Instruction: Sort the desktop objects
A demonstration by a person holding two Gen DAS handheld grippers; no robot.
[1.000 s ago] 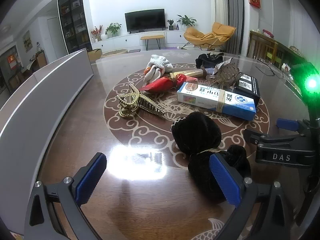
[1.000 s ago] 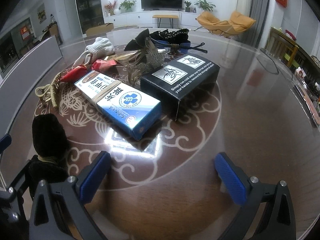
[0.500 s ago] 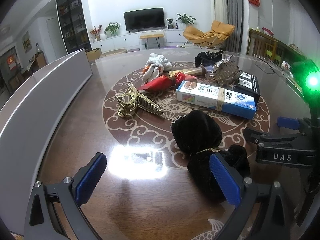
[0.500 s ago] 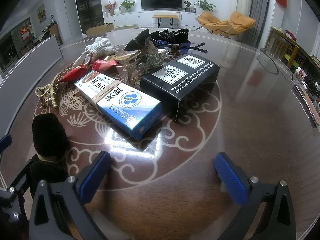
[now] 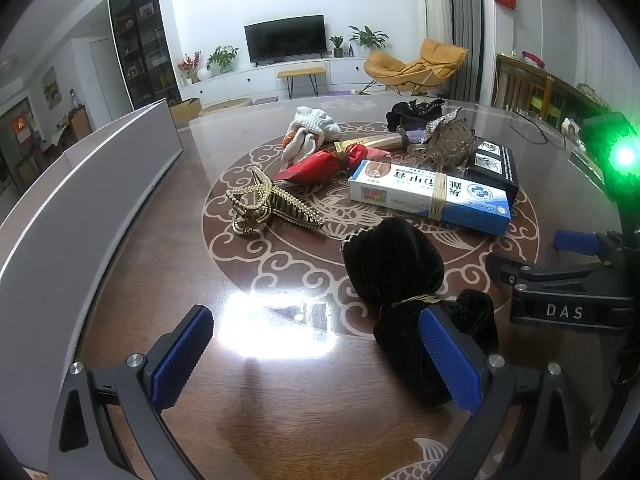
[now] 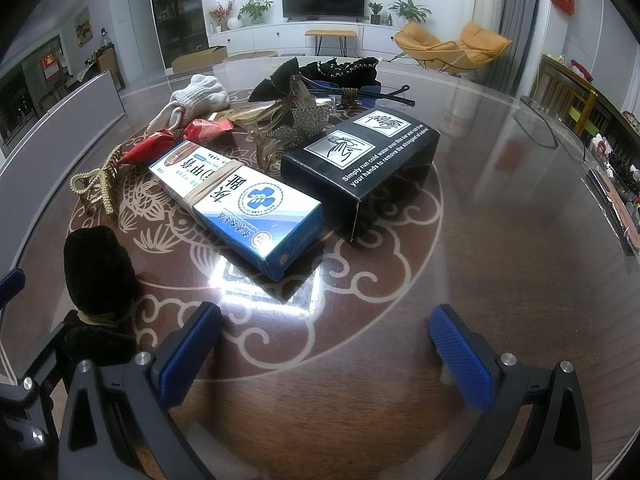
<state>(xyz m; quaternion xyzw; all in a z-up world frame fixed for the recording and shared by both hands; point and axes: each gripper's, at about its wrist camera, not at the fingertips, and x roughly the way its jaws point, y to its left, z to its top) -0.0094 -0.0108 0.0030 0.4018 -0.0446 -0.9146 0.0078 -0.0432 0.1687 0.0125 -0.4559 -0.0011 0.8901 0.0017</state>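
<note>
Left gripper [image 5: 316, 364] with fingers apart, nothing between them, low over the counter [image 5: 160, 280]. Right fingertip [image 5: 448, 364] overlapping the near end of a black velvet pouch [image 5: 396, 264]; whether touching, not clear. Right gripper [image 6: 324, 354] likewise spread and holding nothing, above bare counter [image 6: 500, 248] near the glare.

Just beyond the right gripper, a blue-and-white box [image 6: 240, 196] bound with a rubber band, lying diagonally. Touching its right side, a black box [image 6: 360, 156] with white hand pictograms. Behind those, a rhinestone clip [image 6: 296, 128], red wrapper [image 6: 160, 142], white knitted glove [image 6: 200, 94] and black lacy fabric [image 6: 340, 68]. At far left, a pearl hair claw [image 6: 96, 184]. Pouch [image 6: 96, 272] at near left, beside the left gripper's body.

From the left view, claw [image 5: 264, 204] left of centre, well apart from the pouch; blue box [image 5: 428, 196] farther right.
</note>
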